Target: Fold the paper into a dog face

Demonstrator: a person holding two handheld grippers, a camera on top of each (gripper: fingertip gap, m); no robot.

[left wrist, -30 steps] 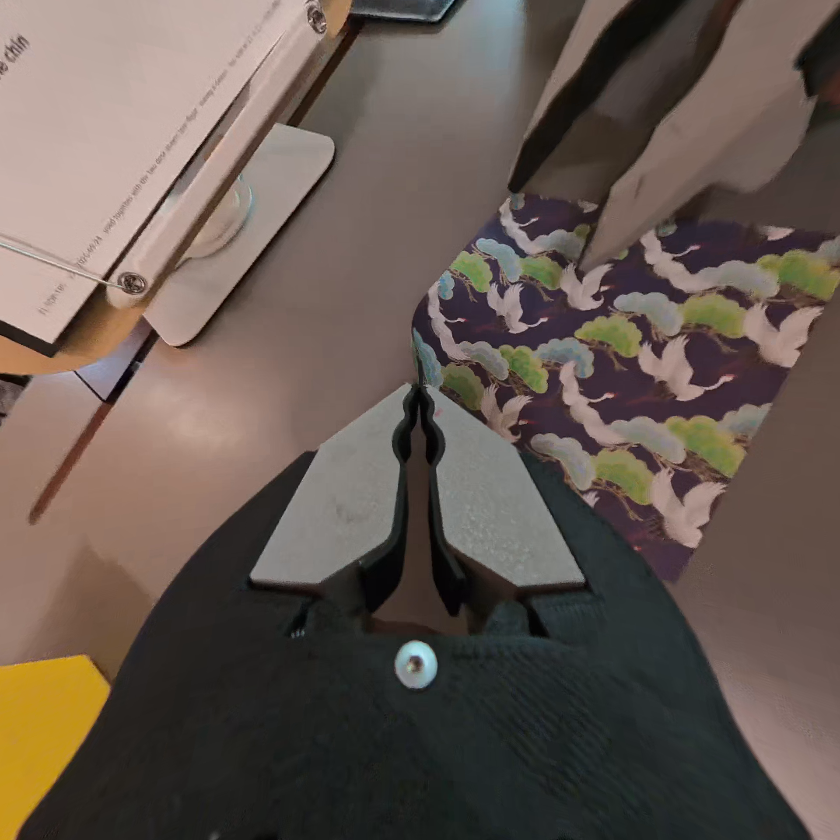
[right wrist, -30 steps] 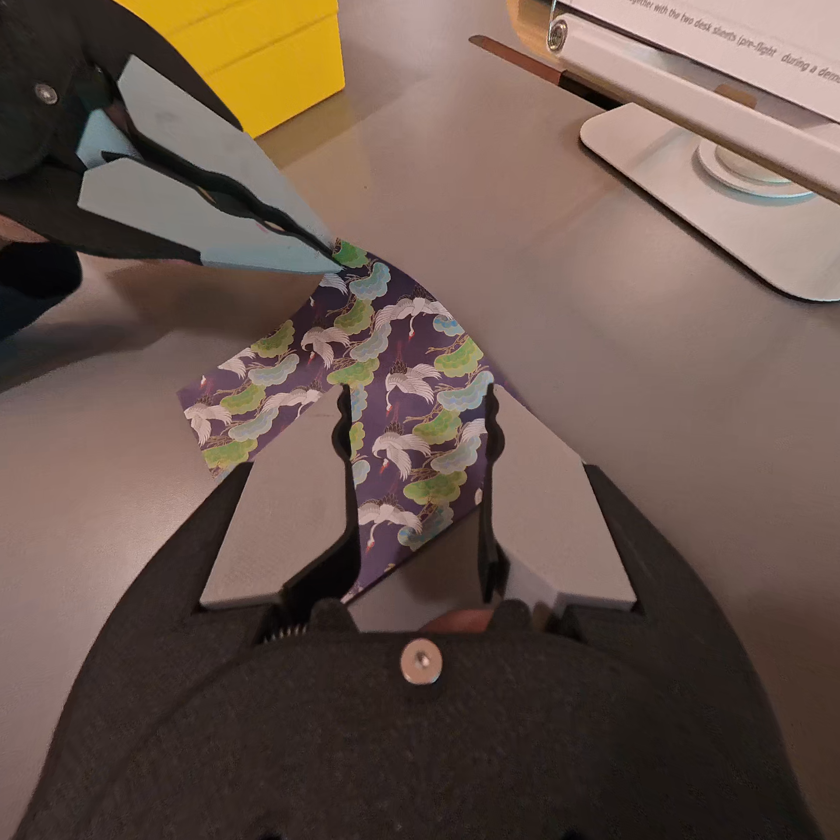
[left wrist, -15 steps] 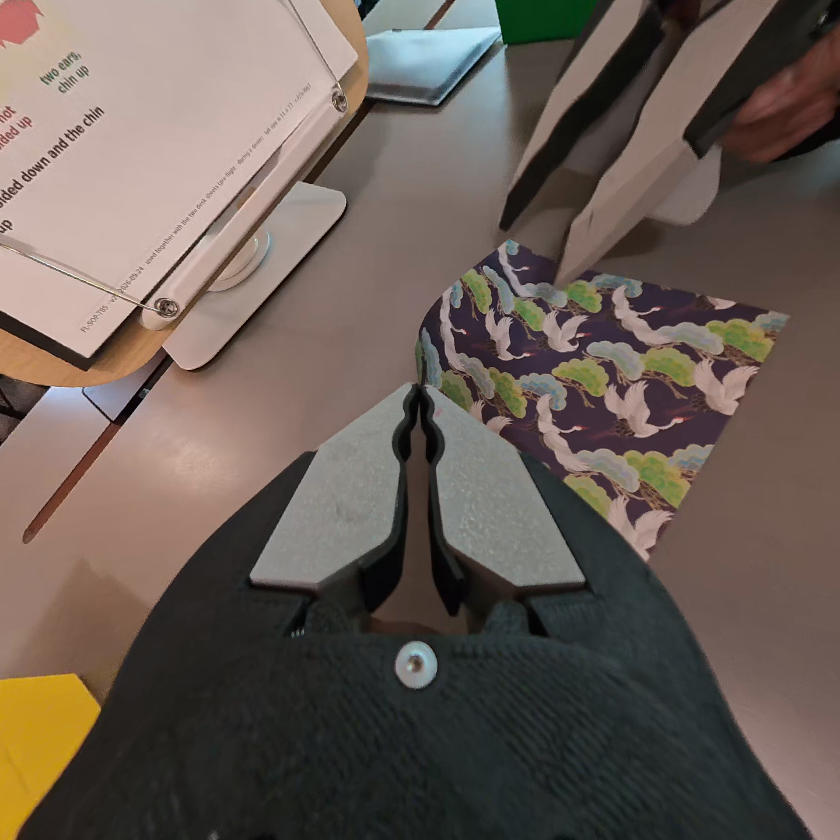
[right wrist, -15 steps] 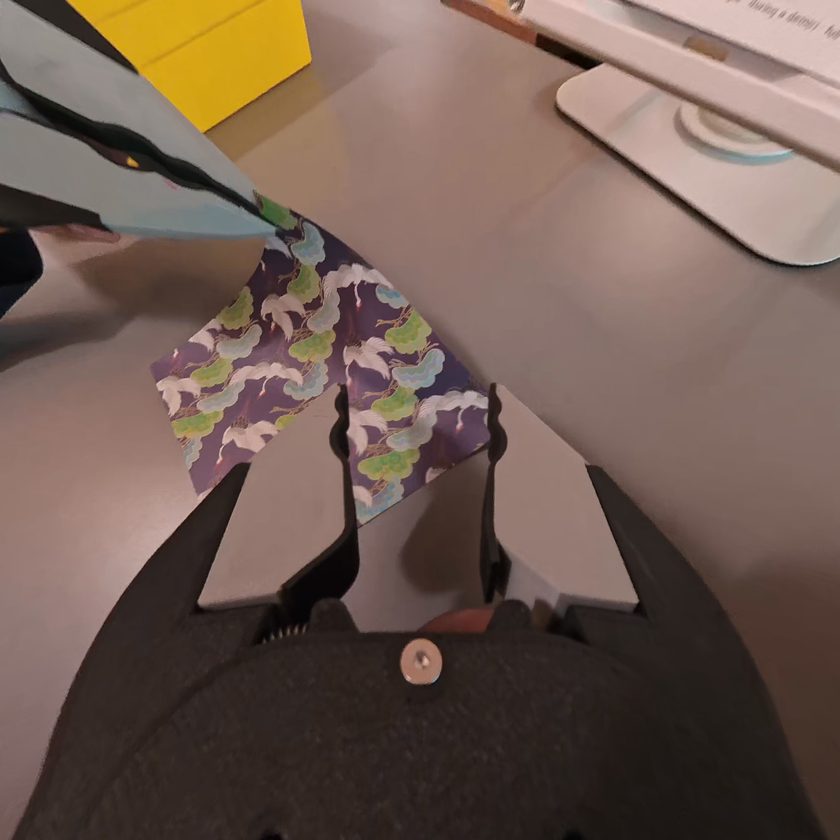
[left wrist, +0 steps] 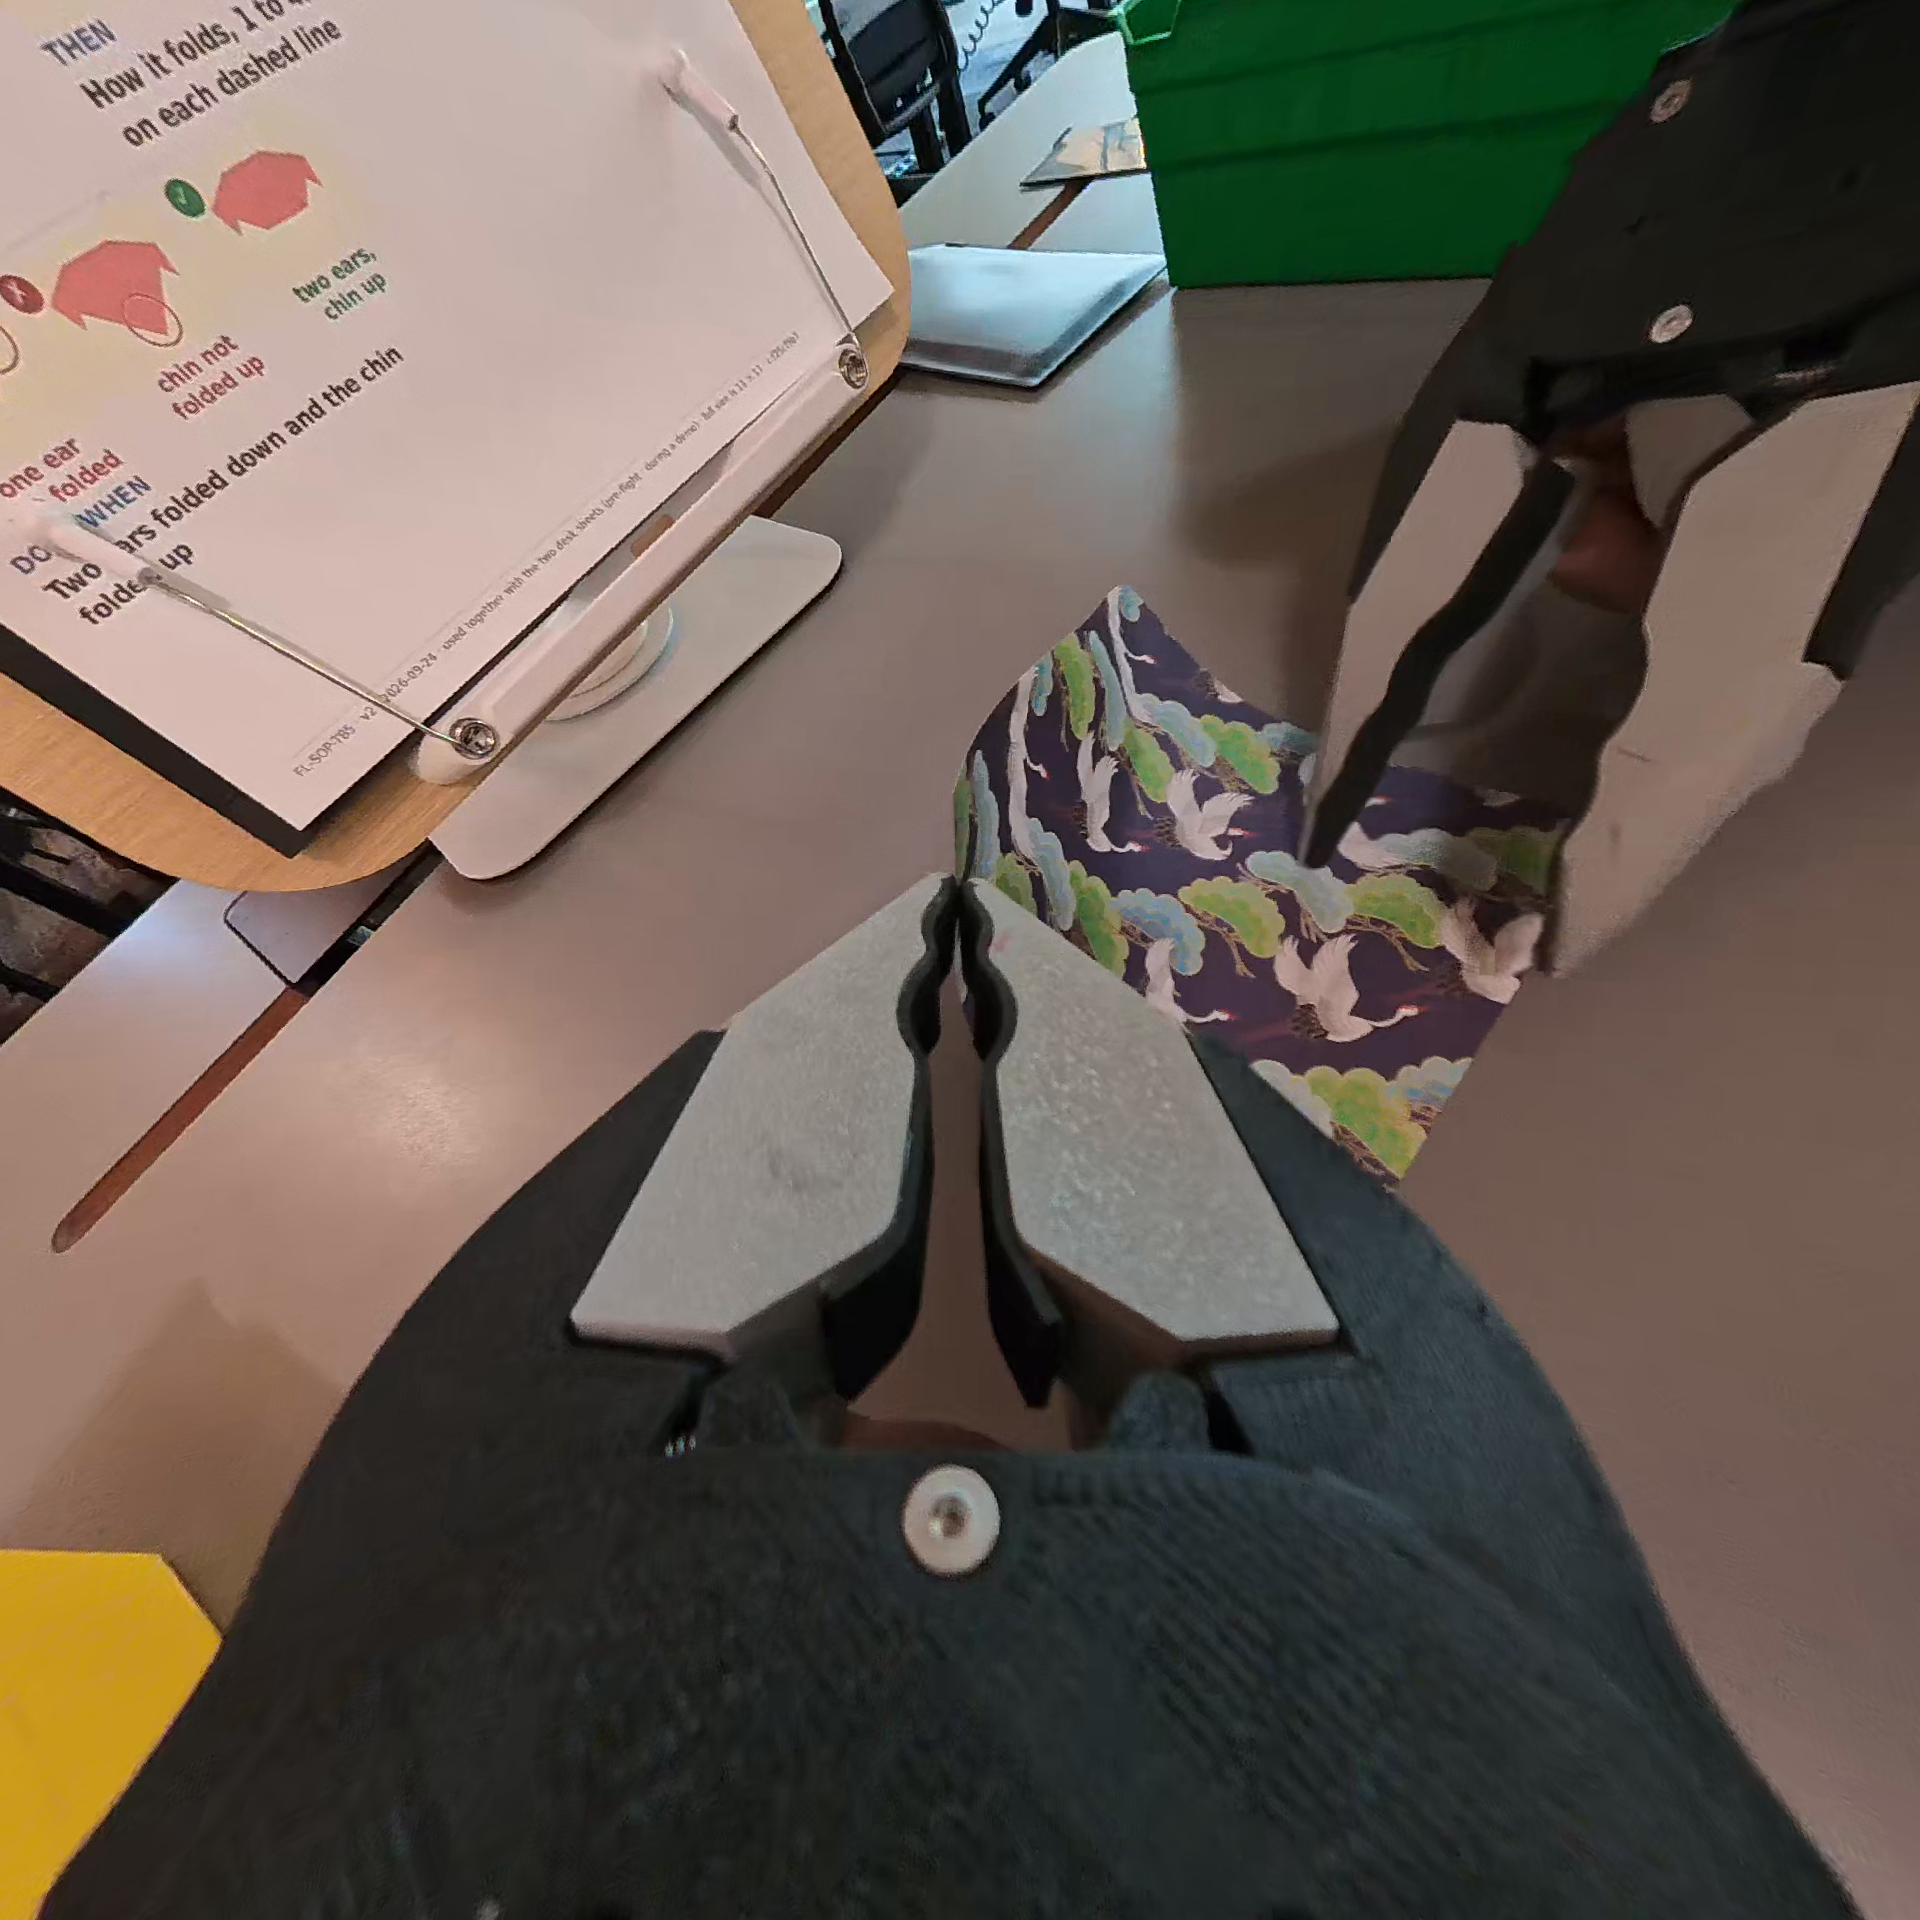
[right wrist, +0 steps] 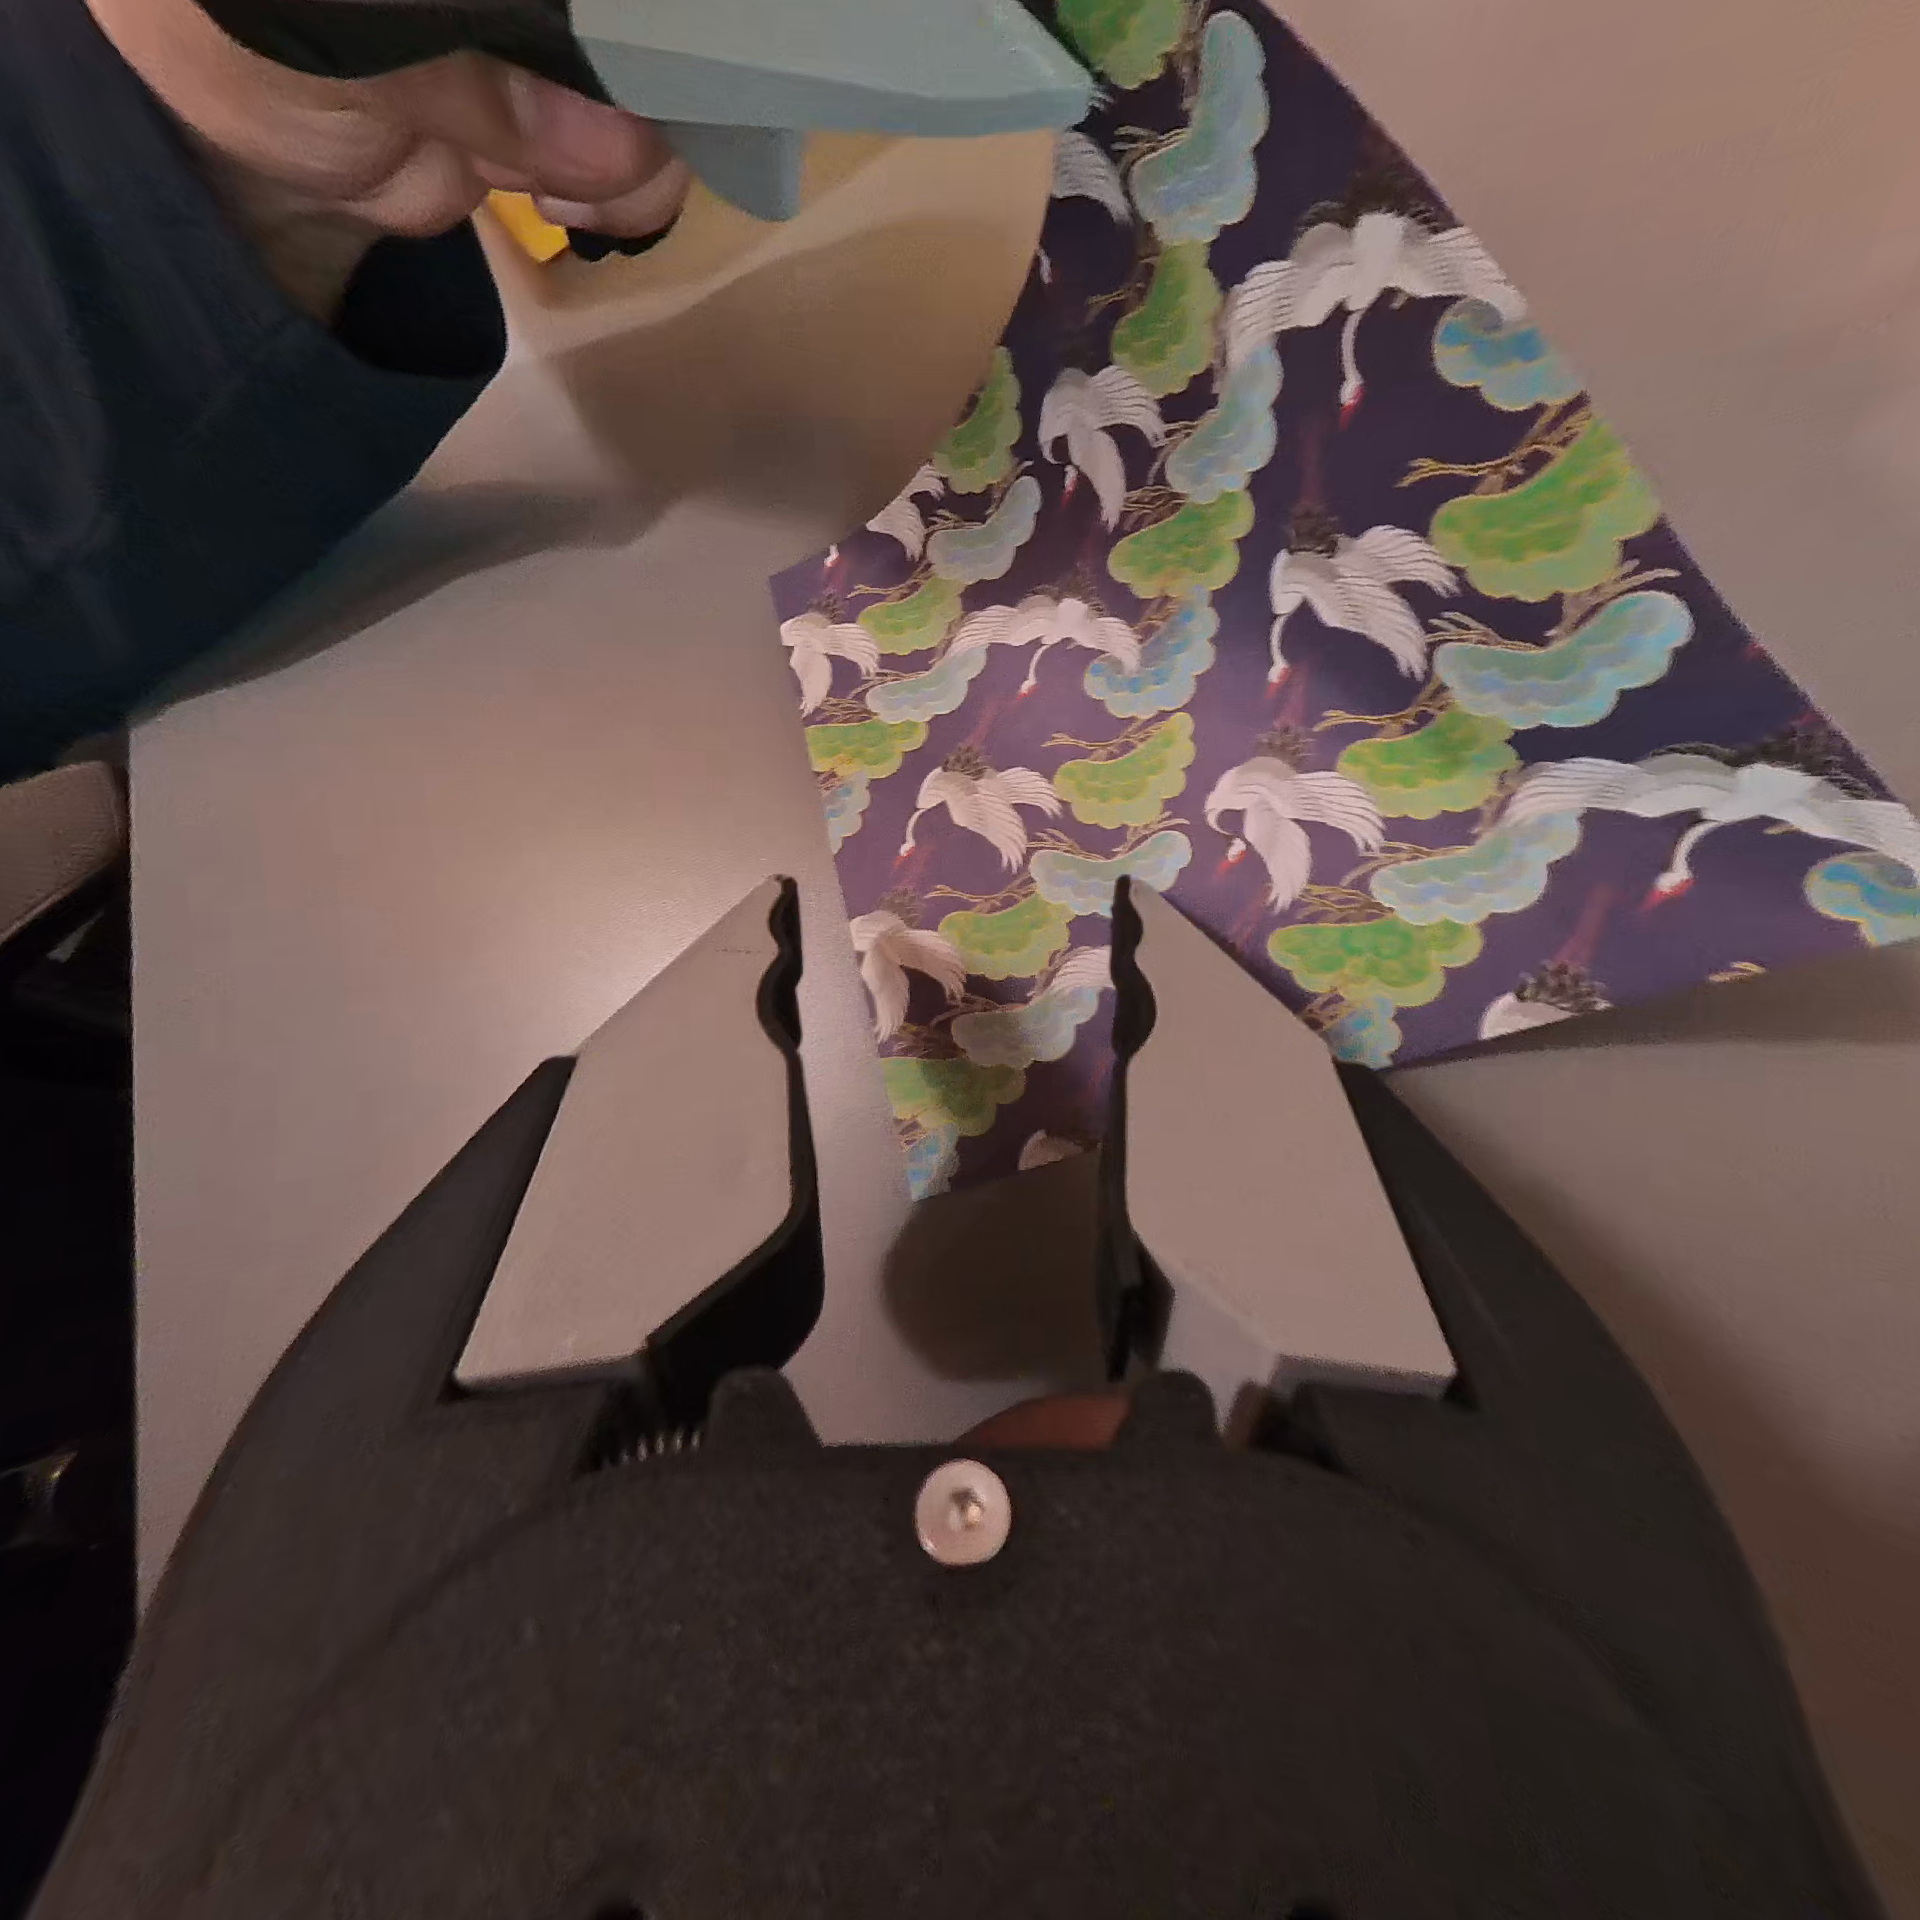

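Left gripper (left wrist: 958, 902) sits dead centre in its own view, jaws clenched tight on one corner of the paper (left wrist: 1226, 894), and that corner is lifted and curling up off the grey table (left wrist: 623, 987). The sheet is dark purple with white cranes and green and blue clouds, spreading from frame centre toward the right, the rest of it lying on the tabletop. Over in the right of that same view the right gripper (left wrist: 1444, 883) comes down from the upper right, jaws spread wide, its dark fingertip touching or just above the printed sheet, hard to say which. Switch to the right wrist view: right gripper (right wrist: 945, 914) released, nothing between the jaws, poised over the lower left edge of the paper (right wrist: 1351, 623), which fills the upper right of the frame. At the top the pale underside of the raised corner shows, pinched by the left gripper (right wrist: 1060, 78), with a hand (right wrist: 436, 135) and dark sleeve in the upper left. Back in the left view: an instruction sheet on a stand (left wrist: 416, 343) upper left, green bin (left wrist: 1351, 135) top right, yellow box (left wrist: 83, 1704) lower left.
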